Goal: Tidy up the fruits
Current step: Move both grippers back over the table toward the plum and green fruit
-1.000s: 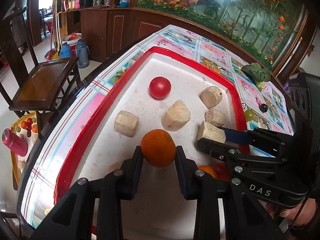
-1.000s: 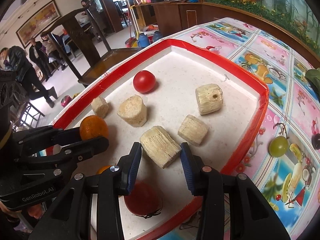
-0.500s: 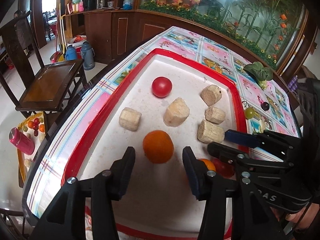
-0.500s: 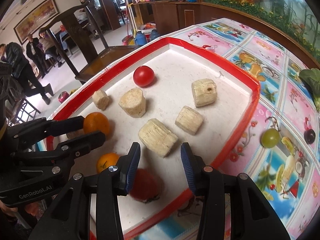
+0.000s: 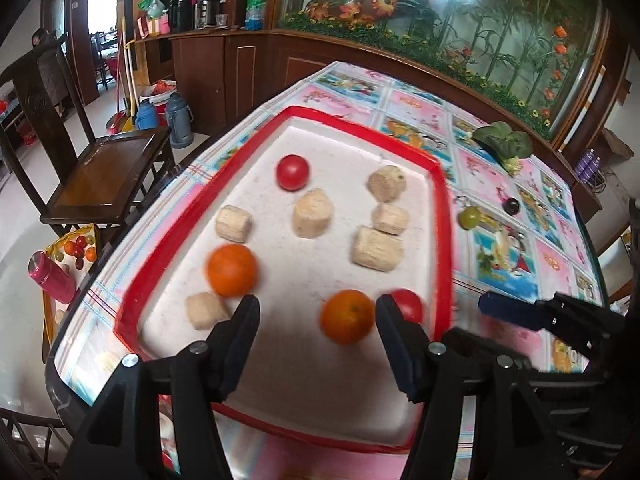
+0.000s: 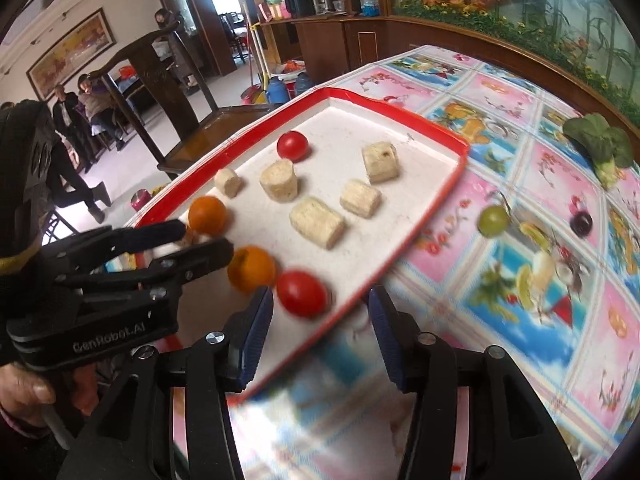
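Left gripper (image 5: 316,322): fingers spread wide, empty, pulled back toward the near edge of the red-rimmed tray (image 5: 442,216). A second ago they were clamped on an orange (image 5: 232,270); that orange now sat free on the tray floor, left of the gap, beside a pale cut chunk (image 5: 206,311). A second orange (image 5: 347,316) lay just ahead of the right-hand finger, with a red tomato (image 5: 408,304) next to it.

Right gripper (image 6: 320,320): fingers also apart, holding nothing, drawn back off the large pale chunk (image 6: 318,222) they had bracketed earlier. The near tomato lay just ahead of its gap.

Reading: one orange placed, release complete. A green grape (image 6: 494,220) and a dark grape (image 6: 581,223) remained out on the patterned counter (image 6: 520,152), probably still to collect.
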`<state>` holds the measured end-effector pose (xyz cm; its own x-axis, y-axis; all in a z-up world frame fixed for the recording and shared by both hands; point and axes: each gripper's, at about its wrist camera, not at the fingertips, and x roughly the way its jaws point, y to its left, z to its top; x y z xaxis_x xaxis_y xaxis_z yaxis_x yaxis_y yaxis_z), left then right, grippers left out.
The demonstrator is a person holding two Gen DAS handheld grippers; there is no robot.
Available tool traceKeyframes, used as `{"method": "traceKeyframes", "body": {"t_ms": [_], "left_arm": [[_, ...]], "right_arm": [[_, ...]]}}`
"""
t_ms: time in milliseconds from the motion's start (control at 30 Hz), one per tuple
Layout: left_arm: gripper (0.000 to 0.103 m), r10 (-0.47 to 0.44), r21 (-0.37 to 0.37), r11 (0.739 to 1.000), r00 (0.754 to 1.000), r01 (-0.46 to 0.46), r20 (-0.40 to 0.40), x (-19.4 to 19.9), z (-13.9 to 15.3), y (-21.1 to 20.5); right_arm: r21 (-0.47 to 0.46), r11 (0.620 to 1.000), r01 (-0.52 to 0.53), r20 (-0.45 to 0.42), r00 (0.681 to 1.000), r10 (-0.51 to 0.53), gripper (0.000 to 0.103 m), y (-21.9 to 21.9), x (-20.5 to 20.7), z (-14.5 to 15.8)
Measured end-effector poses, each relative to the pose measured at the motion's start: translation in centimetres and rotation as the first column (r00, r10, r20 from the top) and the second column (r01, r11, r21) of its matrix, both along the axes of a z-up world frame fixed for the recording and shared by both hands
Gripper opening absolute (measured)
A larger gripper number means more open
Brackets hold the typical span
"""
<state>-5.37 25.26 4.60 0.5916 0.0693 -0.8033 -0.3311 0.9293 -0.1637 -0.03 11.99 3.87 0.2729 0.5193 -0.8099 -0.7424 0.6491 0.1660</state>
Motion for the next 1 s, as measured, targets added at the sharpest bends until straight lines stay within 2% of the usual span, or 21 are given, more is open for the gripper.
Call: {"method": "traceKeyframes", "body": {"t_ms": [333, 467, 600, 767, 1000], "left_arm": [[0.067, -0.109, 0.007, 0.994, 0.994, 0.109, -0.001, 0.9, 1.1, -6.0], [0.076, -0.176, 0.001, 0.984, 0.984, 0.176, -0.004, 1.5, 1.2, -9.2], [0.077, -0.243, 0.003, 0.97, 0.97, 0.243, -0.028, 2.5, 0.9, -12.1], [0.077, -0.275, 0.02, 0.961, 0.959, 0.277, -0.062, 4.2, 0.5, -13.8], [0.078, -0.243, 0.017, 0.969, 0.966, 0.245, -0.086, 6.9, -0.1, -13.5]], "right_arm": [[0.006, 0.995, 0.095, -0.049, 0.994, -0.095, 0.049, -6.4, -0.8, -0.8], [0.01, 0.988, 0.157, -0.07, 0.985, -0.155, 0.049, -9.7, -0.3, -1.4], [0.016, 0.974, 0.226, -0.091, 0.97, -0.224, 0.049, -12.8, 1.1, -2.0], [0.024, 0.953, 0.3, -0.095, 0.95, -0.297, 0.049, -15.7, 4.5, -2.1], [0.057, 0.935, 0.349, -0.035, 0.937, -0.347, 0.05, -16.2, 13.7, -0.7]]}}
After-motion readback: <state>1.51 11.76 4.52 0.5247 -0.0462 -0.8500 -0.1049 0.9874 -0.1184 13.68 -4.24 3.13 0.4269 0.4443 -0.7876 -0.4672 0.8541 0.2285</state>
